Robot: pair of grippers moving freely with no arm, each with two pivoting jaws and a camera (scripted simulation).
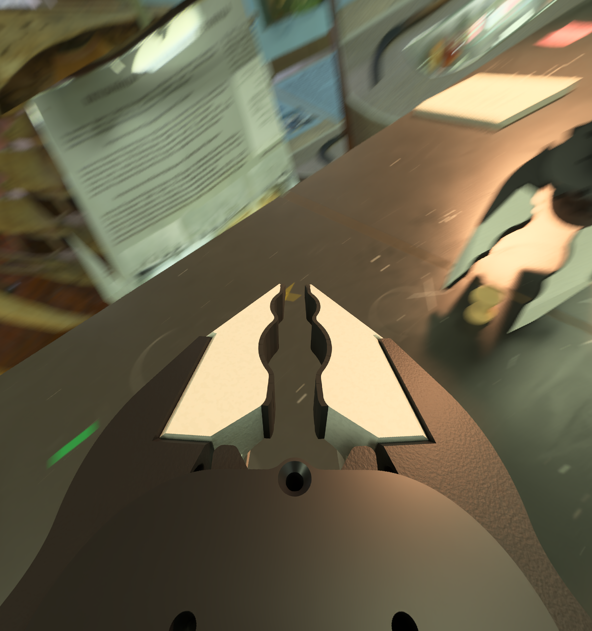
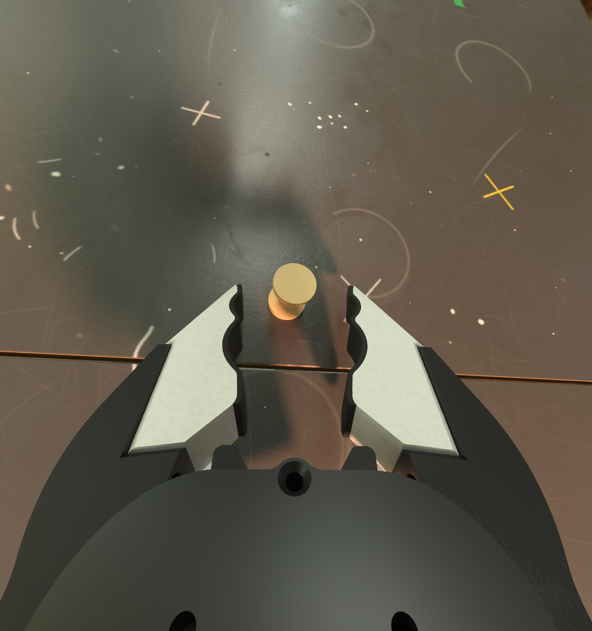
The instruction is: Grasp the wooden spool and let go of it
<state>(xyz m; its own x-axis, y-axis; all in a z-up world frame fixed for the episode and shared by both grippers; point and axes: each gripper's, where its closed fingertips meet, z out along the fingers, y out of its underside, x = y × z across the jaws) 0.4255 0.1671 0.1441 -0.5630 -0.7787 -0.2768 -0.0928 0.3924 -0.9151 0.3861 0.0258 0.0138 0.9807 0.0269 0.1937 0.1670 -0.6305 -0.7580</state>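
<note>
The wooden spool (image 2: 293,290) is small and tan and stands upright on the dark scratched table (image 2: 117,102). My right gripper (image 2: 295,288) is open, with one fingertip on each side of the spool and a clear gap on both sides. In the left wrist view the right gripper (image 1: 480,309) shows at the right, angled down over the spool (image 1: 484,300). My left gripper (image 1: 294,290) is shut and empty, low over the table, well left of the spool.
A seam (image 2: 48,353) crosses the table under my right gripper. A yellow cross mark (image 2: 498,191) lies to the right. Past the table edge stands a blurred printed sheet (image 1: 161,153). A notepad (image 1: 492,99) and a pink note (image 1: 568,32) lie farther back.
</note>
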